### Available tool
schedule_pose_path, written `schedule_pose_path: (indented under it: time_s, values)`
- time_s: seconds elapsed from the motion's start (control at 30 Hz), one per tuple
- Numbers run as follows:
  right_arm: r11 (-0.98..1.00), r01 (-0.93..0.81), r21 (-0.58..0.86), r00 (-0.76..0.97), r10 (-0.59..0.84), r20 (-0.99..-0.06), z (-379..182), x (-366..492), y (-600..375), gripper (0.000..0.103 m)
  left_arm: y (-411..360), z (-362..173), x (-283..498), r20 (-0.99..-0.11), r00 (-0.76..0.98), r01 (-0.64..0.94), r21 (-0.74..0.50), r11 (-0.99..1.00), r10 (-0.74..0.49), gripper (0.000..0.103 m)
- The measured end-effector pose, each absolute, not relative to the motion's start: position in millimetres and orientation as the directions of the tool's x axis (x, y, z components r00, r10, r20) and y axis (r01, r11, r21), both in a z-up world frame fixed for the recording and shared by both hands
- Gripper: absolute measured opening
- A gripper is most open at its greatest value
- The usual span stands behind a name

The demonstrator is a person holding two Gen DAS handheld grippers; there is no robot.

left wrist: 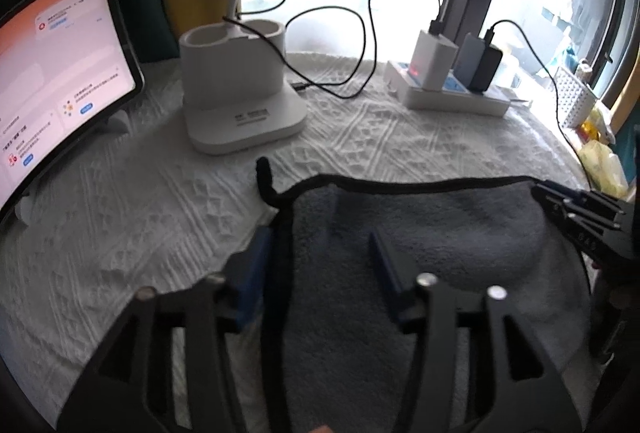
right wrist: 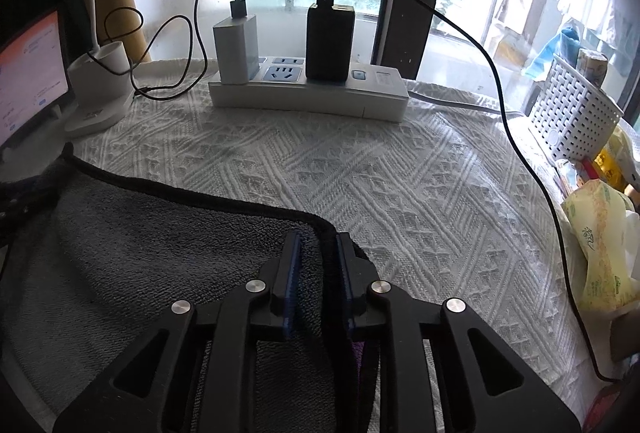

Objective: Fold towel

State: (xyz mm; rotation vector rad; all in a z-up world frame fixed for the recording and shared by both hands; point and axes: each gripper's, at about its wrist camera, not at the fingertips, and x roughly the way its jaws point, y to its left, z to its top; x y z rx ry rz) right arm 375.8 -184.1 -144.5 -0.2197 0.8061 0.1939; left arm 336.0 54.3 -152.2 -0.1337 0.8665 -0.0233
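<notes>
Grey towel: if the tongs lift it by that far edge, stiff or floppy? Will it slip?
Likely floppy: the grey towel lies in soft waves and its black hem curves. Slipping seems unlikely, since the terry pile looks grippy and the right tongs pinch the hem. Probably light, and it may drag on the knitted tablecloth.

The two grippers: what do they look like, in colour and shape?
Both are the same build. The left gripper and the right gripper have matte black linkage arms with triangular cut-outs, joined by round silver pins. Each finger carries a flat blue pad. No cable, marking or sleeve shows on either; the left wrist view is blurred.
</notes>
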Motion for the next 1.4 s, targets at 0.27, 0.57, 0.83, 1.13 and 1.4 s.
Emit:
schedule_pose_path:
  time_s: [0.27,0.57,0.83,1.13,1.4]
  values:
    - [0.968,-0.209,-0.138,0.692,0.046,-0.721,-141,368,-186,0.056,50,-137,318,-0.744,0.665,-0.051,-0.119,0.992,-0.055,0.074]
    - [0.972,-0.204,-0.122,0.71,0.061,-0.701,-123,340,-188,0.062,45,-122,292,-0.724,0.687,-0.046,-0.135,0.99,-0.067,0.081]
    - [0.968,-0.224,-0.112,0.725,0.089,-0.683,-111,305,-180,0.062,38,-107,260,-0.702,0.708,-0.033,-0.142,0.989,-0.077,0.082]
    - [0.967,-0.229,-0.111,0.747,0.102,-0.657,-98,261,-182,0.062,30,-95,220,-0.683,0.726,-0.028,-0.142,0.99,-0.077,0.082]
    - [0.968,-0.226,-0.111,0.757,0.103,-0.645,-90,223,-185,0.062,21,-87,184,-0.675,0.734,-0.03,-0.145,0.989,-0.077,0.082]
